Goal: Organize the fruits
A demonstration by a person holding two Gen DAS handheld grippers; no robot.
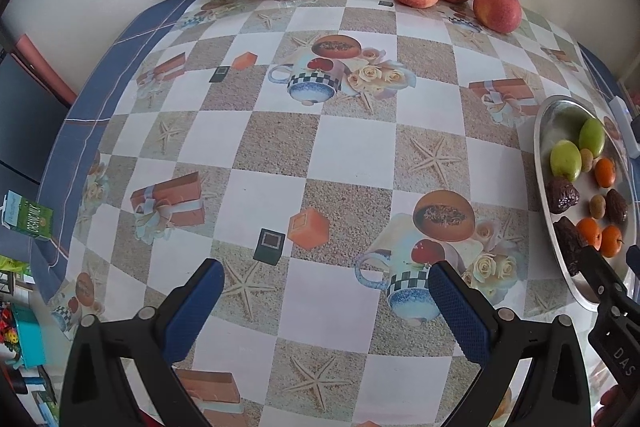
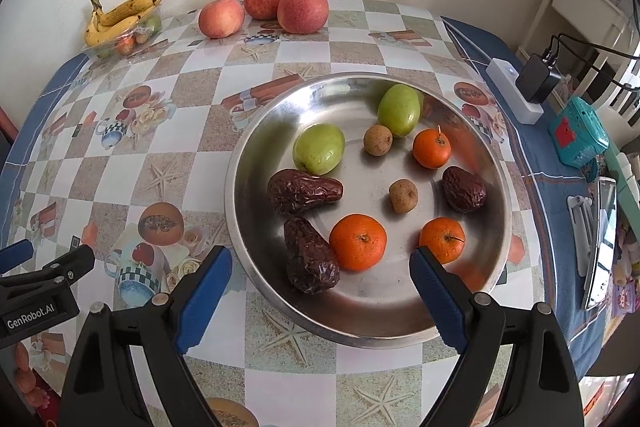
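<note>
At far left, bananas (image 2: 120, 17) top a clear fruit tub (image 2: 132, 37); three apples (image 2: 302, 9) sit beside. Our left gripper (image 1: 326, 299) hovers over bare tablecloth (image 1: 280, 147), jaws wide, empty. Our right gripper (image 2: 320, 279), equally wide and empty, aims at the steel plate (image 2: 256, 131), apparently choosing a mandarin (image 2: 358, 242) to straddle next.

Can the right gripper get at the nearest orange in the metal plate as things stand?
Probably yes. The right gripper is open and empty, and the orange lies just ahead between its fingers in the metal plate. A dried date touching its left side crowds the left finger.
</note>
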